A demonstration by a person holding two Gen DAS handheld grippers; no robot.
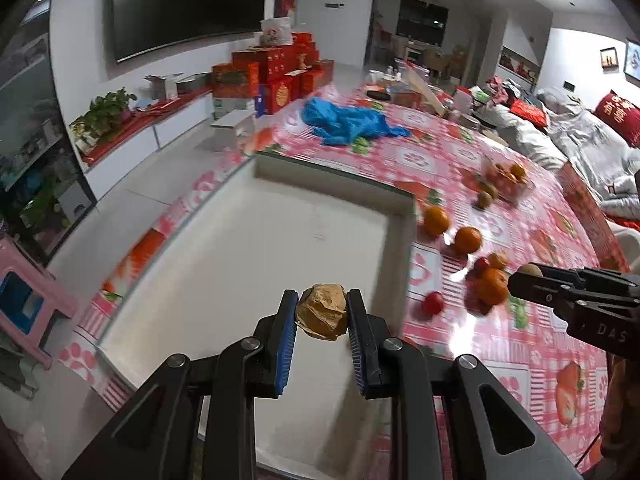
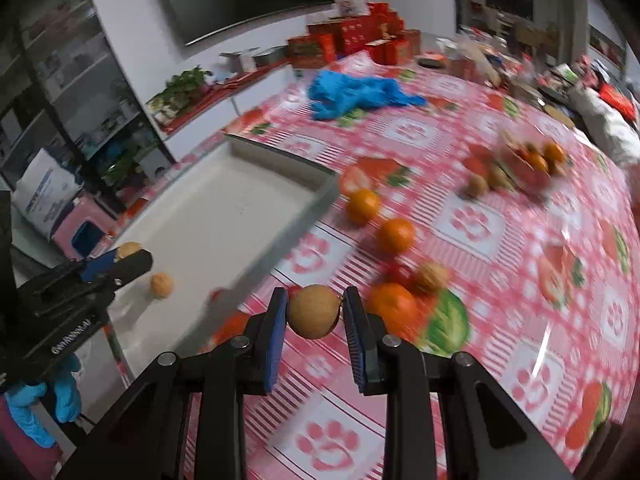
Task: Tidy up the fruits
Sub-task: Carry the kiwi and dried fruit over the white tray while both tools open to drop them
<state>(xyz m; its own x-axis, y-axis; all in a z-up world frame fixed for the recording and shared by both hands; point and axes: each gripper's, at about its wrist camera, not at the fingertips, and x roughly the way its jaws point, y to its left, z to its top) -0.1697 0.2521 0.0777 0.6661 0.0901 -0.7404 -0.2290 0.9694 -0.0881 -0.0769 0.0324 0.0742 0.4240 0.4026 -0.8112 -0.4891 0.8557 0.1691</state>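
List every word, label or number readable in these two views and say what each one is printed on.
"DAS": on the side of the right tool, cut off by the picture's edge.
White lettering on the left tool: too blurred to read.
Yellow characters on the red cushion: too blurred to read.
Print on the red gift boxes and the white carton: too small or blurred to read.

A wrinkled walnut (image 1: pixel 322 311) hangs over the white tray (image 1: pixel 224 240); a smooth tan round fruit (image 2: pixel 314 311) hangs above the cloth. Oranges (image 2: pixel 396 235) and small red fruits (image 1: pixel 433 303) lie scattered at two o'clock of the tray.
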